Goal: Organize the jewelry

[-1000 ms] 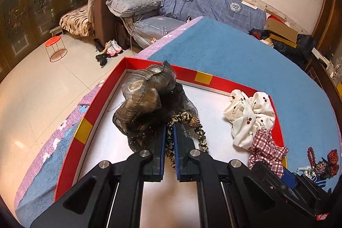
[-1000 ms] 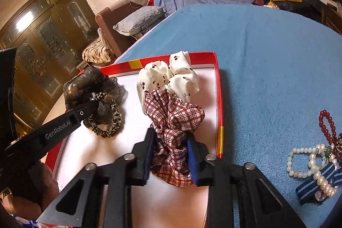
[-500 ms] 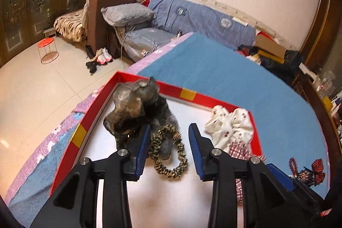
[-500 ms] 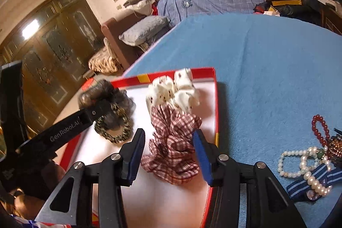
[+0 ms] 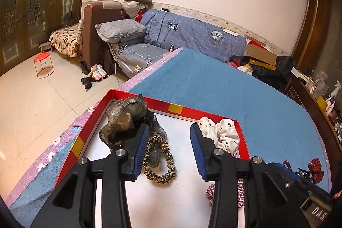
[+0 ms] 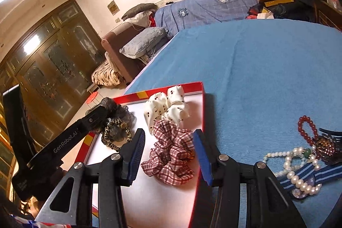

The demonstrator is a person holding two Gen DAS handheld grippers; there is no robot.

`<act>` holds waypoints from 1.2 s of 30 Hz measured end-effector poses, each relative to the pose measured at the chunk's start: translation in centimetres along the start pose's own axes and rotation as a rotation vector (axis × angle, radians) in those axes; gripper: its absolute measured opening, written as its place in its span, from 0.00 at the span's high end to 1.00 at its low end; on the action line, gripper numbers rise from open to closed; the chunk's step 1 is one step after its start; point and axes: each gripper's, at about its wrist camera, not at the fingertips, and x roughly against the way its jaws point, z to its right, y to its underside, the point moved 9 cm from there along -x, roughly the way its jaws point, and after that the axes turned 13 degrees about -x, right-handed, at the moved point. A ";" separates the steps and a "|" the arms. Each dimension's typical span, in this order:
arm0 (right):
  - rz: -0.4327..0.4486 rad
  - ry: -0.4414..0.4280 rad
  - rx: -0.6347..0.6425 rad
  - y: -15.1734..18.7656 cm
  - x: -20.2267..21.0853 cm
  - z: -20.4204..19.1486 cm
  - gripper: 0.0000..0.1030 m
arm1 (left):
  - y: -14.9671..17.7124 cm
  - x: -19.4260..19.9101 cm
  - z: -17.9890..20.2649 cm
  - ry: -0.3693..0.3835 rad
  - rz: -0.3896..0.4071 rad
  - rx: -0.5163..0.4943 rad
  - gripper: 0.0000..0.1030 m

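in the red tray (image 5: 175, 108) on the bed, my left gripper (image 5: 168, 147) jaws have just been opening, empty above the leopard hair tie (image 5: 163, 160); my right gripper (image 6: 168, 156) jaws part-open, the plaid scrunchie (image 6: 171, 153) lying loose between them

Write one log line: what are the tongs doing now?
left tongs: open, just released leopard scrunchie | right tongs: open, plaid scrunchie in tray
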 end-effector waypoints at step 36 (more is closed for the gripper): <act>0.075 0.042 -0.090 -0.3 6.3 6.5 0.47 | 0.1 0.3 3.3 -0.055 0.046 -0.174 0.60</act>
